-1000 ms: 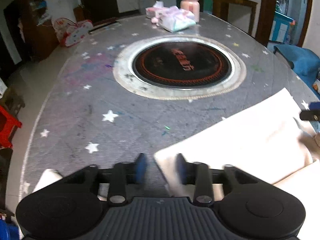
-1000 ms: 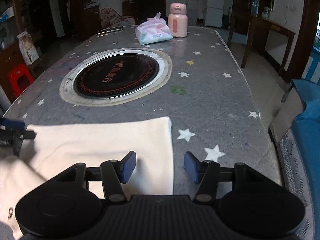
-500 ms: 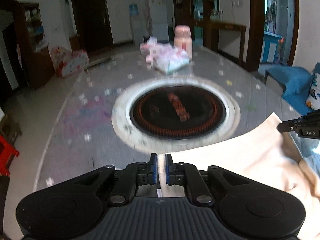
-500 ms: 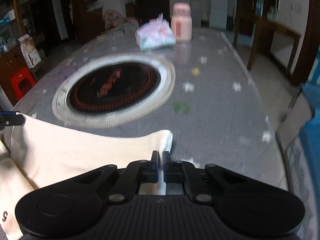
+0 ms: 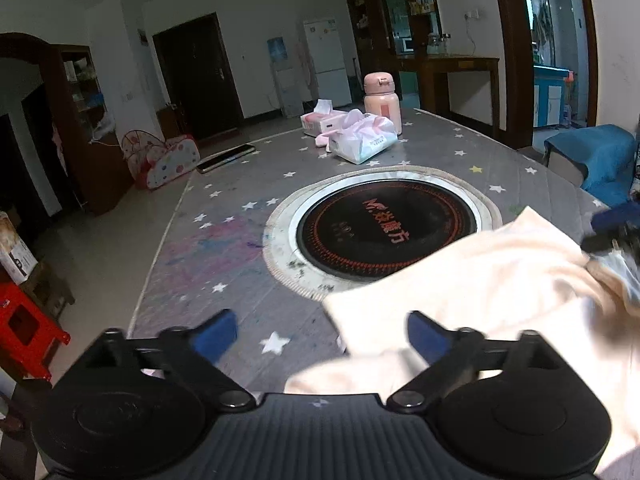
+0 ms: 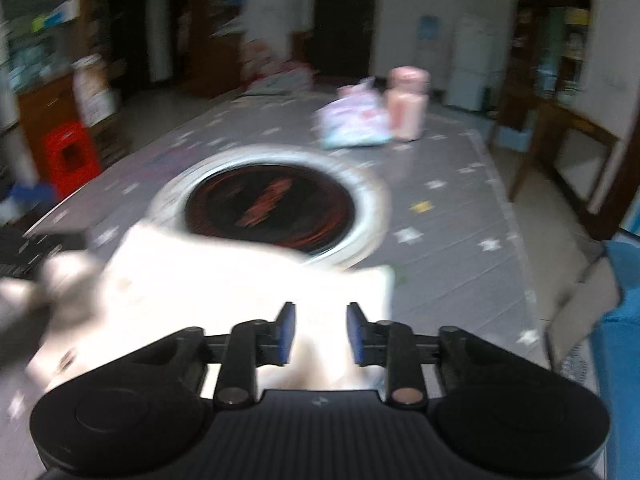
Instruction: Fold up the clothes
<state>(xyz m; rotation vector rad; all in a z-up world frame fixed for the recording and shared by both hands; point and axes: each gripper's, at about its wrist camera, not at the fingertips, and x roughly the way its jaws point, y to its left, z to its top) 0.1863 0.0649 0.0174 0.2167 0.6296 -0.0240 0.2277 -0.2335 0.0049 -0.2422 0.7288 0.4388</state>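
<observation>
Both claws reopening over cream garment (image 5: 480,280)

The right wrist view is smeared by motion: the cream garment (image 6: 240,280) is a washed-out patch whose folds cannot be read, and the print on the round cooktop (image 6: 272,204) is only streaks. In the left wrist view the garment runs off the right and bottom edges, its lower part hidden behind the left gripper (image 5: 320,332). The right gripper (image 5: 612,228) shows only as a blurred blue and black shape cut off at the right edge.
</observation>
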